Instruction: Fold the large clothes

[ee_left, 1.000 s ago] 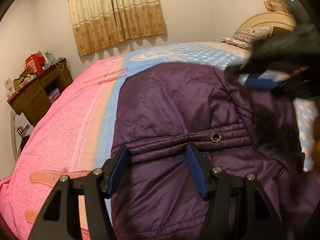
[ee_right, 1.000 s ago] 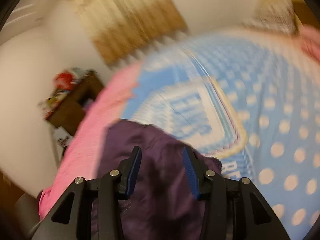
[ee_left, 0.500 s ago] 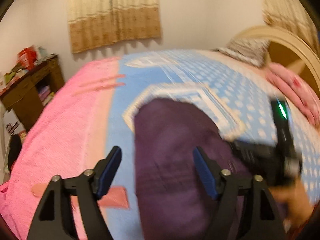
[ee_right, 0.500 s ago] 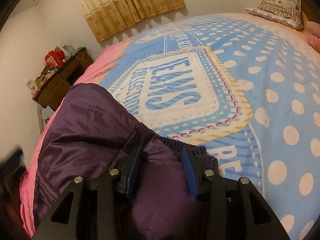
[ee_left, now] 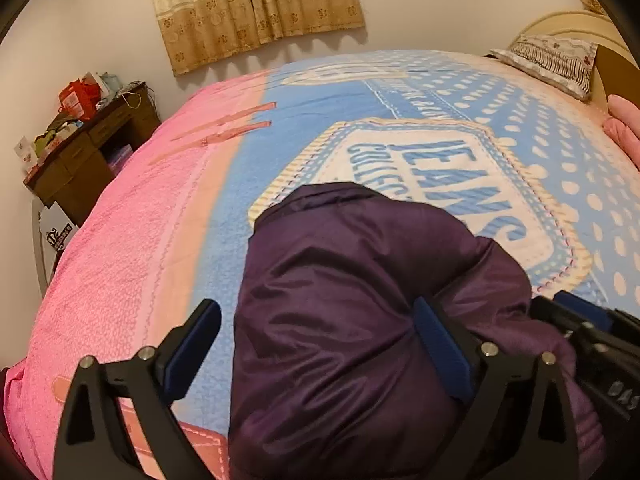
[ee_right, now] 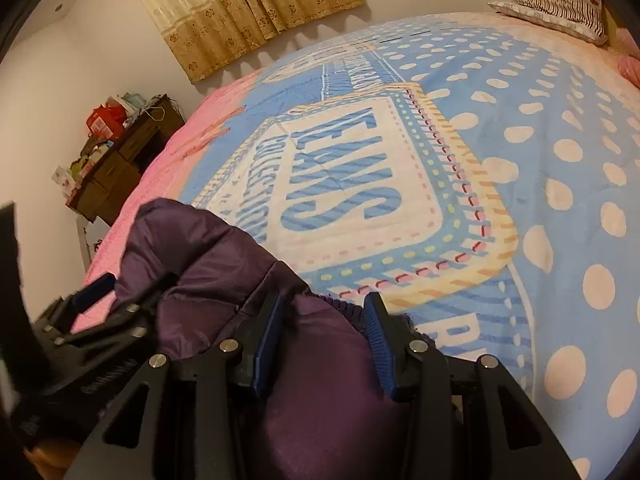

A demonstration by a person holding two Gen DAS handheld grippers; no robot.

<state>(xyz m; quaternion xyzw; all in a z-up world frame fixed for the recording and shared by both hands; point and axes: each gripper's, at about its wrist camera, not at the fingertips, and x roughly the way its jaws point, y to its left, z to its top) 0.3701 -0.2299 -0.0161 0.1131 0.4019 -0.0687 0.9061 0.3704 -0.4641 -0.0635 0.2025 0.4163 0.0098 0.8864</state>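
The left tongs point(ee_left: 316, 344) have just been opening and stand wide, pads clear of the purple jacket point(ee_left: 360, 300) bulging between them. The right tongs point(ee_right: 326, 336) pinch a puffy fold by its ribbed cuff. The jacket, slick and quilted, lies bunched on the fleecy bed point(ee_left: 160, 220). Judging by this, one fold is being laid down; next, release and smooth it.

Left gripper point(ee_left: 316, 344) jaws just opened wide, straddling purple jacket point(ee_left: 360, 300) on bedspread point(ee_left: 160, 220).
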